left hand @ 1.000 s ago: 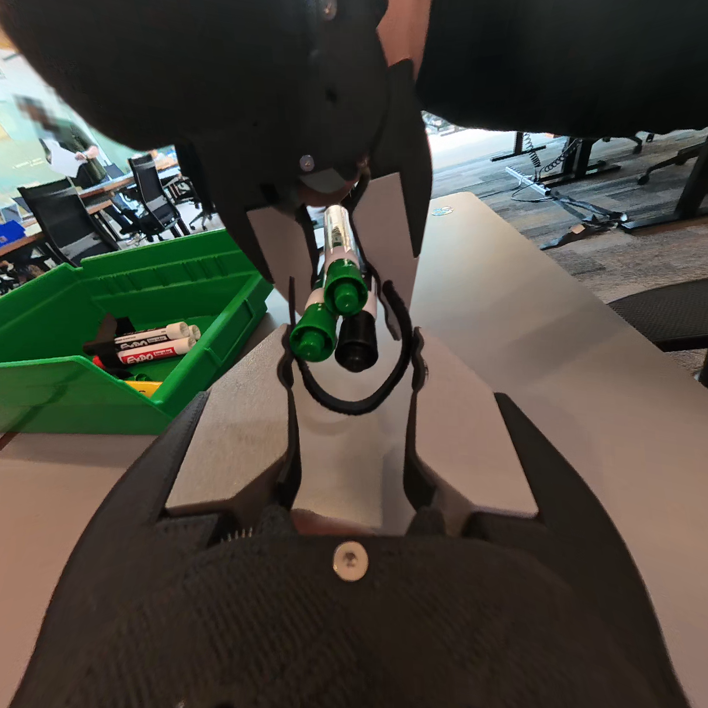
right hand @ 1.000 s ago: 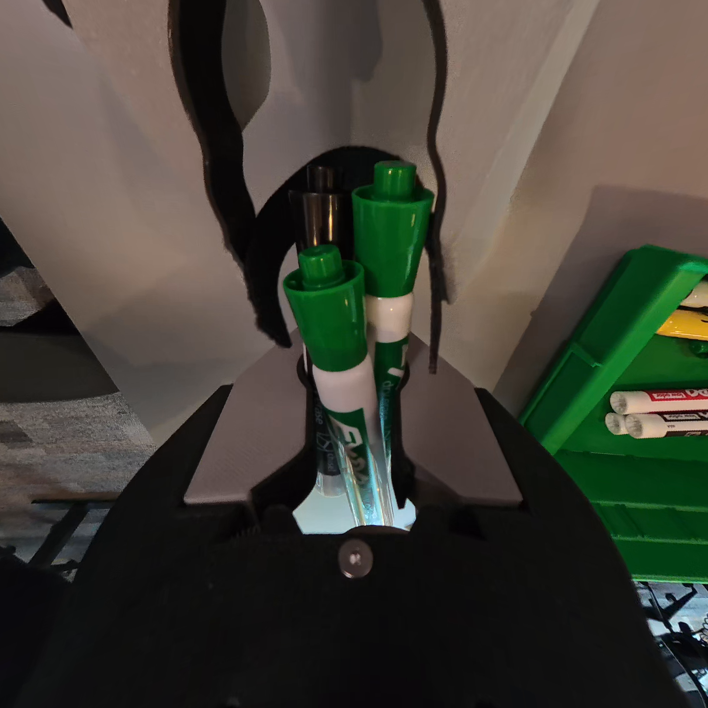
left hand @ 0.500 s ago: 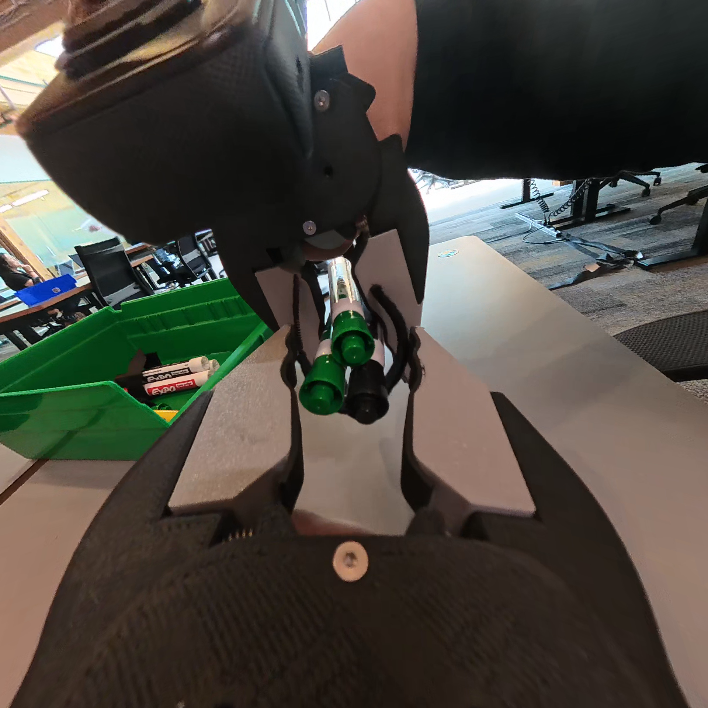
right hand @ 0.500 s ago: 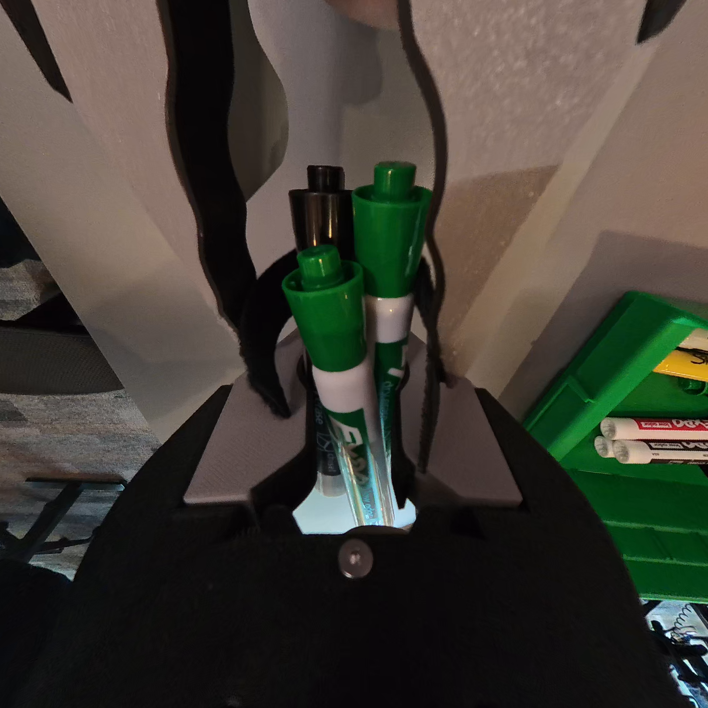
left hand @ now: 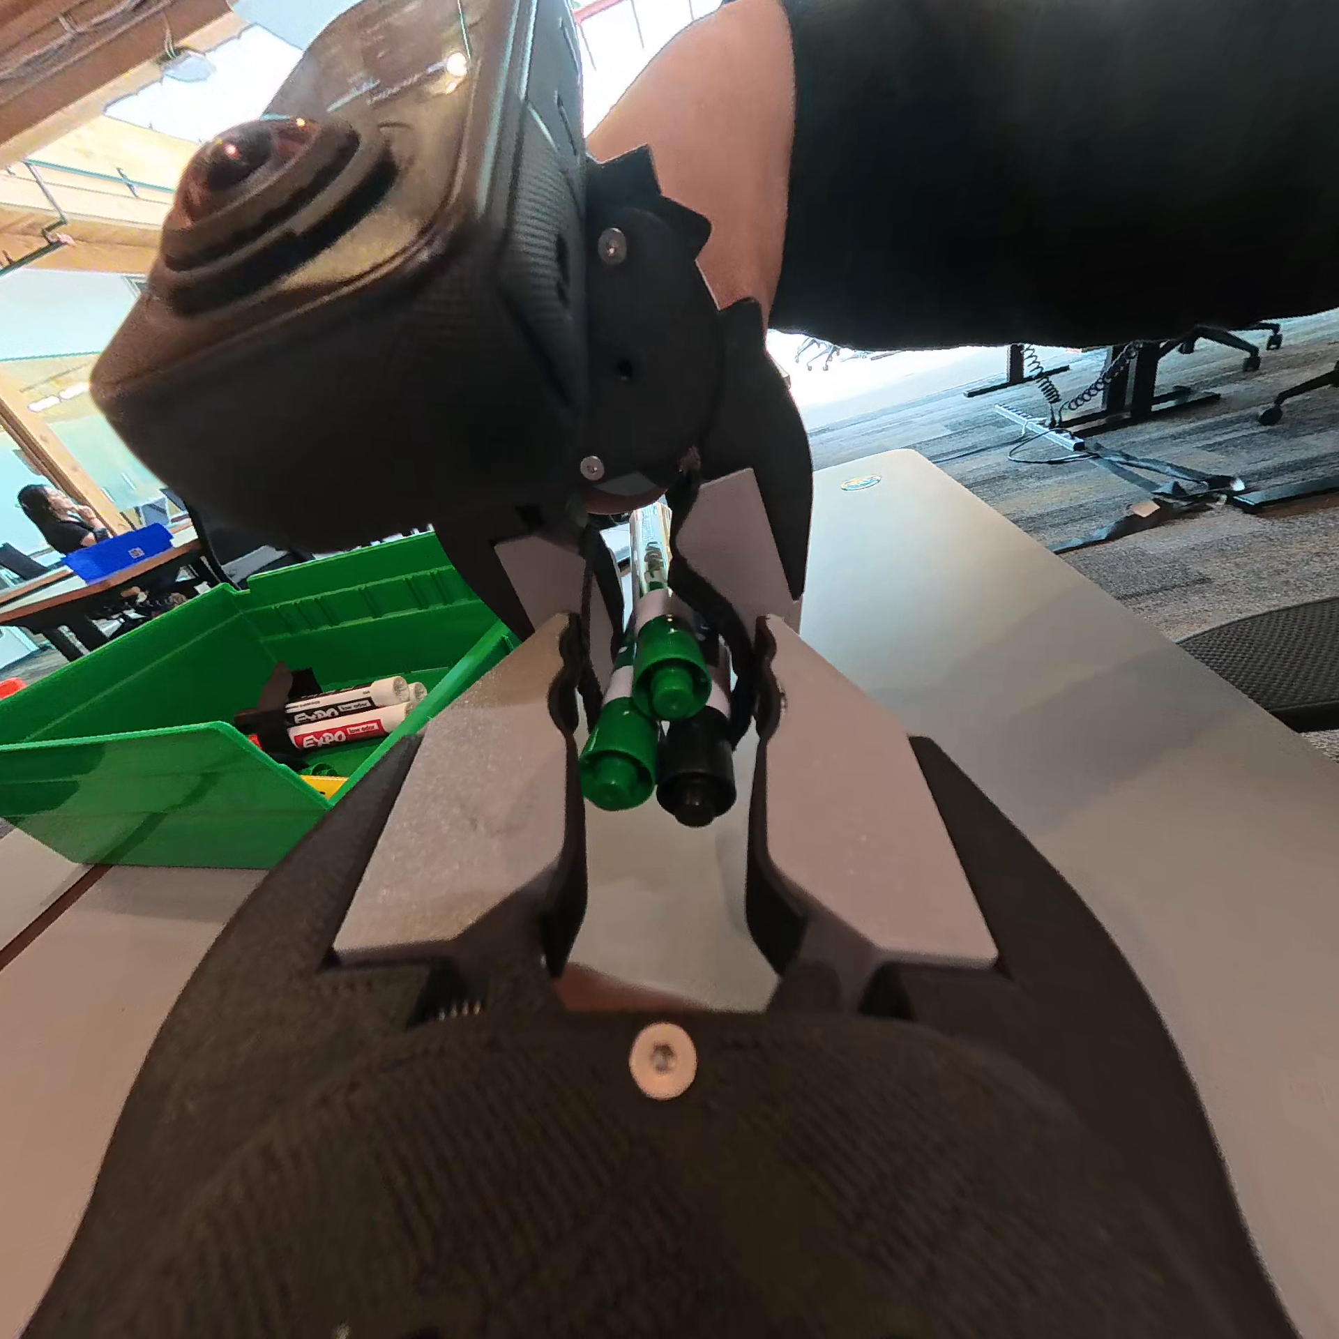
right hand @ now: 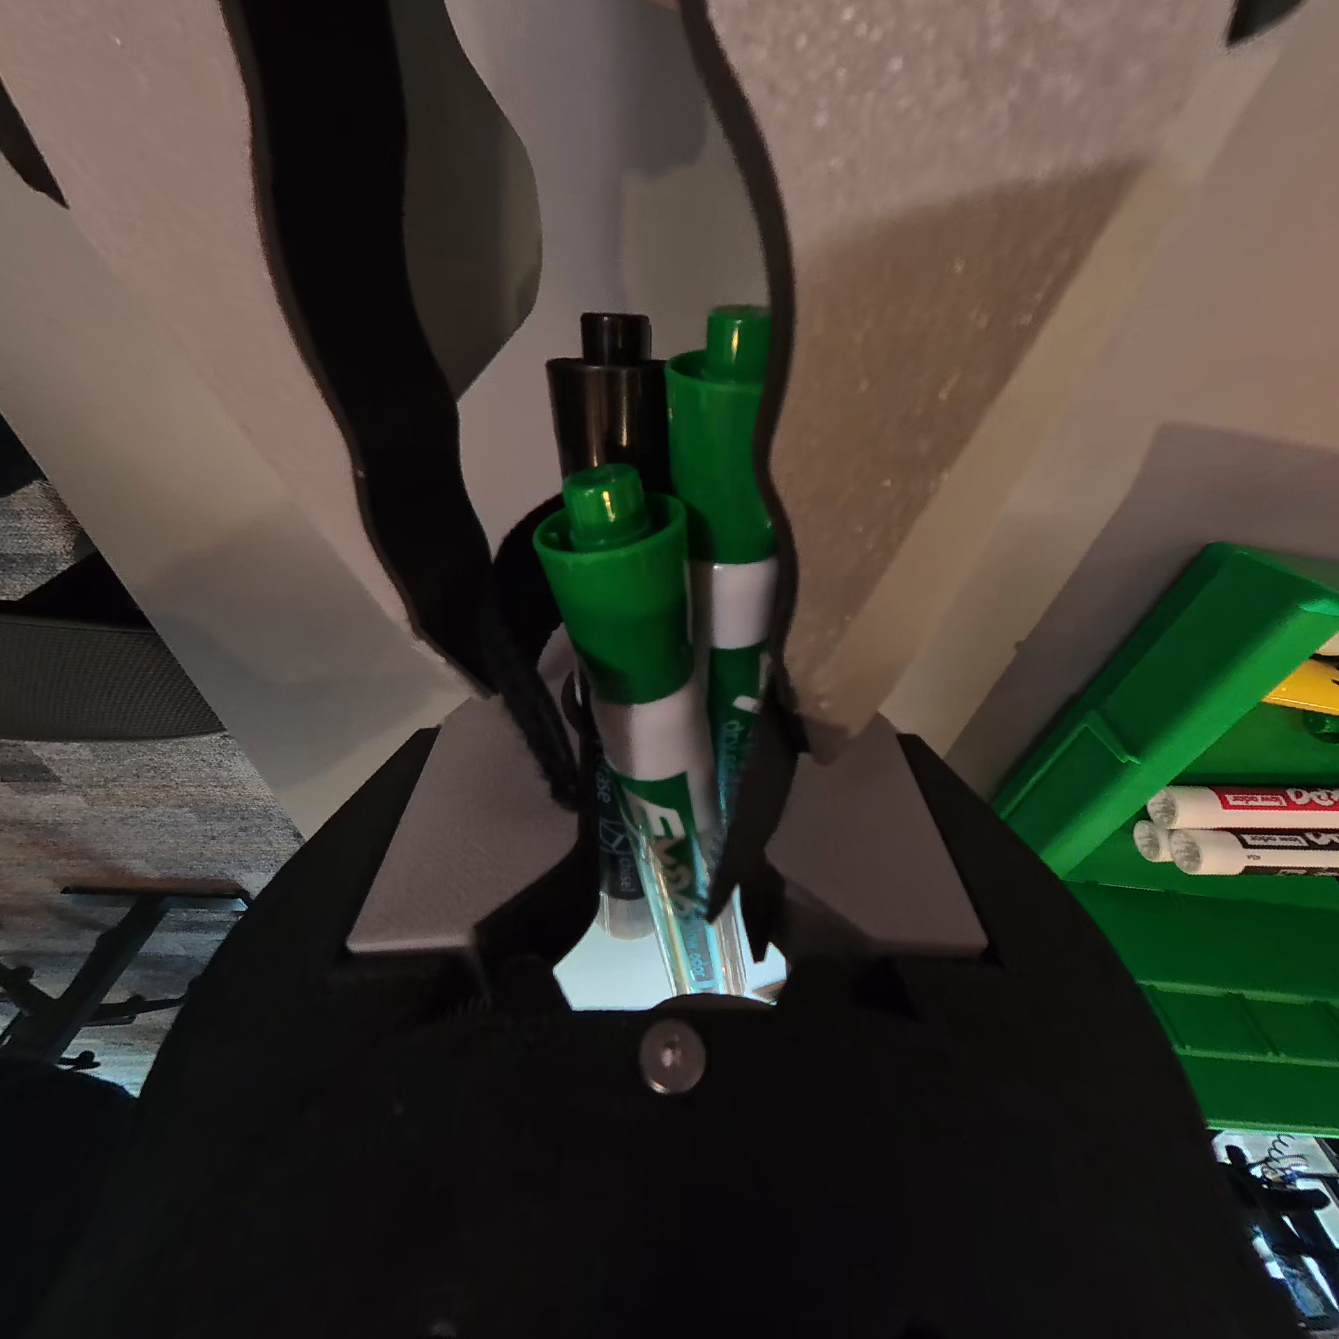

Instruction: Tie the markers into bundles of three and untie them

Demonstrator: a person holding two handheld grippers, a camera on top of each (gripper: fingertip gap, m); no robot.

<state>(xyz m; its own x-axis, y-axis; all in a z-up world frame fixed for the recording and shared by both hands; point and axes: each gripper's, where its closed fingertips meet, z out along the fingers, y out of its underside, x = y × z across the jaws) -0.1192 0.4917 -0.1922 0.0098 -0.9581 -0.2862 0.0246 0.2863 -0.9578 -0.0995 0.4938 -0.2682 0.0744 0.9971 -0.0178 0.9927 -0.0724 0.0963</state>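
The left gripper (left hand: 663, 677) has narrowed and slid its stretched black band (left hand: 739, 637) over the caps of the three markers (right hand: 652, 616), which the right gripper (right hand: 670, 753) holds clamped, so the bundle looks nearly tied.

A bright open office with a grey table (left hand: 1014, 652), patterned carpet (left hand: 1195, 507), black desk legs (left hand: 1137, 377) and wooden ceiling beams (left hand: 58, 87).

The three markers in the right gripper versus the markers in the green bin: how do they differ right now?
The three markers are held off the table in the right gripper, caps toward the left gripper; the bin markers lie flat in the green bin. Held caps are green and black; the bin ones show a black and a red label. Both are white-barrelled.
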